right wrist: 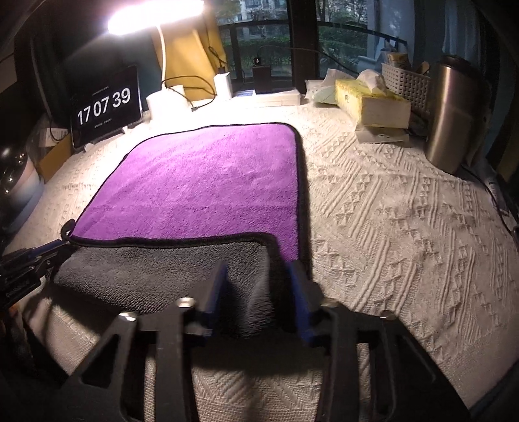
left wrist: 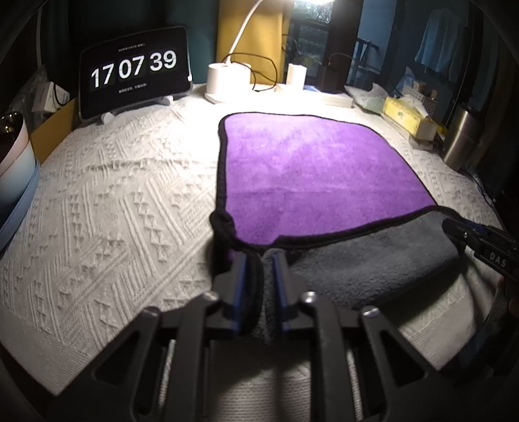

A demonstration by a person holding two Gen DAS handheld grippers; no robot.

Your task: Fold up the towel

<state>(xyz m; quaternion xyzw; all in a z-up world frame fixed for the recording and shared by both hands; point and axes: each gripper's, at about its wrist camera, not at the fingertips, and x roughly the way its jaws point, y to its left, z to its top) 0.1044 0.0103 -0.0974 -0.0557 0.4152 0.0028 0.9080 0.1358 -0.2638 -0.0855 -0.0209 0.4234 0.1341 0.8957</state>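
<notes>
You've got the towel (left wrist: 311, 168) flat on the tabletop (left wrist: 113, 207), near edge lifted and rolled grey side up. Left gripper (left wrist: 259, 259) and right gripper (right wrist: 259, 269) each pinch a near corner. Move unevenly and the fold skews; loosen either, it drops.

White textured tablecloth (right wrist: 389, 211) covering the work surface. At the far edge, a lit desk lamp (right wrist: 155, 16) on a white base (right wrist: 167, 100); beside it, a tablet clock (left wrist: 134, 69) reading 17 07 39. Behind, a window (right wrist: 269, 42) showing greenery and a building. To the right, a yellow tissue box (right wrist: 373, 100), a white basket (right wrist: 405, 84) and a steel tumbler (right wrist: 451, 117).
</notes>
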